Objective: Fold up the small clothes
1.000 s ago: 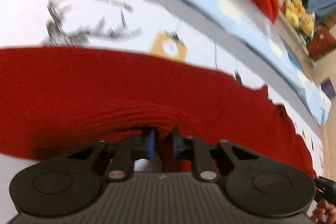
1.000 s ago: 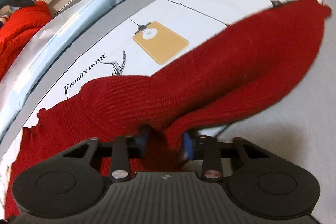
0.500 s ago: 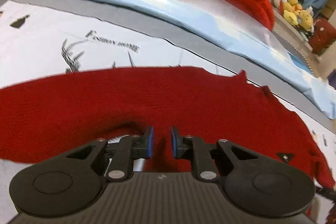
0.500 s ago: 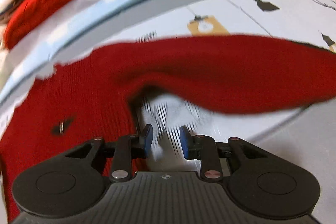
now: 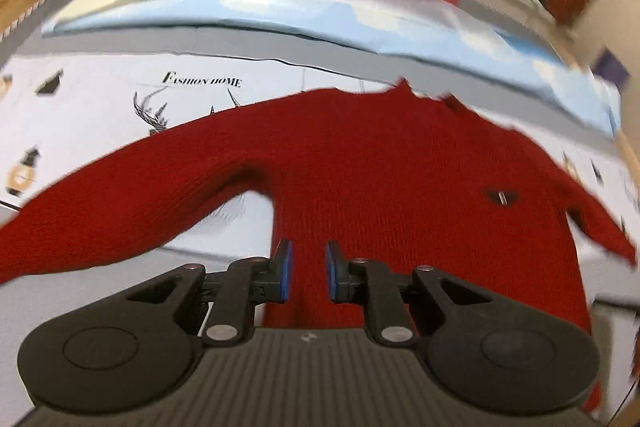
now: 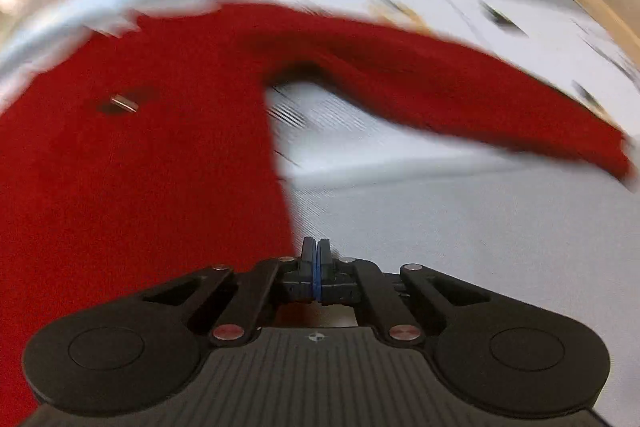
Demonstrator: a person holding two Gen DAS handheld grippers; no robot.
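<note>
Red sweater (image 5: 380, 167) spread flat ahead of both grippers. Left gripper (image 5: 307, 277) parted, gripping nothing, over hem. Right gripper (image 6: 316, 267) pads together, empty, beside hem edge.

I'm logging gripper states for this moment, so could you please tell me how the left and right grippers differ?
The left gripper has its jaws apart, while the right gripper has its jaws pressed together. The left sits over the red sweater body; the right sits just beside its edge, over the sheet. Neither holds any fabric.

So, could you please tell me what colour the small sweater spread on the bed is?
The sweater is a solid dark red knit, clearest in the left wrist view.
</note>
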